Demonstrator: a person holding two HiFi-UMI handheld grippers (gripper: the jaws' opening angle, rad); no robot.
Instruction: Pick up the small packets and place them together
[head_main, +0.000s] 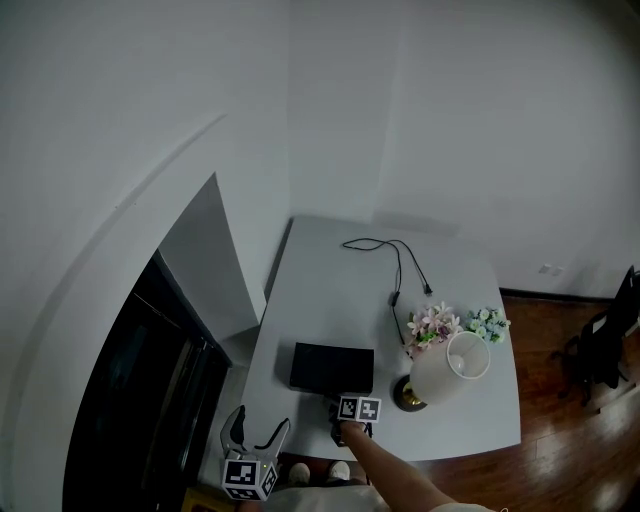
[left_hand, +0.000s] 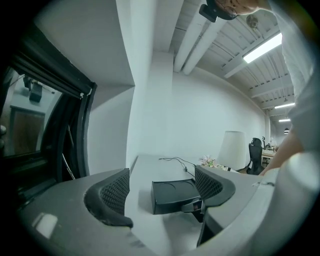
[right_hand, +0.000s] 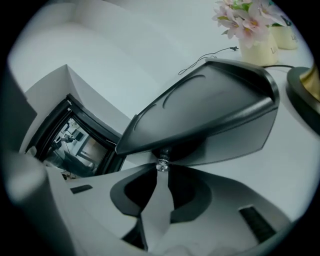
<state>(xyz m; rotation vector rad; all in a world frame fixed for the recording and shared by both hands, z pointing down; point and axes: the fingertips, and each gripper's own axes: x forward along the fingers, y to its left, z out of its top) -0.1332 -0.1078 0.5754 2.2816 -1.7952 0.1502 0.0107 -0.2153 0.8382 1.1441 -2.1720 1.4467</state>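
Observation:
A small glittering packet (right_hand: 161, 165) is pinched at the tips of my right gripper (right_hand: 161, 169), right under the front edge of a black box (right_hand: 210, 110). The jaws stand almost together, with only a thin wedge of table showing between the pads. In the head view the right gripper (head_main: 345, 412) is at the near side of the black box (head_main: 332, 368). My left gripper (head_main: 258, 432) hangs off the table's front left corner. It is open with nothing between its fingers (left_hand: 114, 192), and the box (left_hand: 172, 194) lies well ahead of it.
On the grey table (head_main: 340, 290) a white lamp (head_main: 445, 370) stands right of the box, with flower pots (head_main: 432, 325) behind it and a black cable (head_main: 395, 262) farther back. A dark window (head_main: 140, 380) runs along the left. The floor is wood (head_main: 560, 400).

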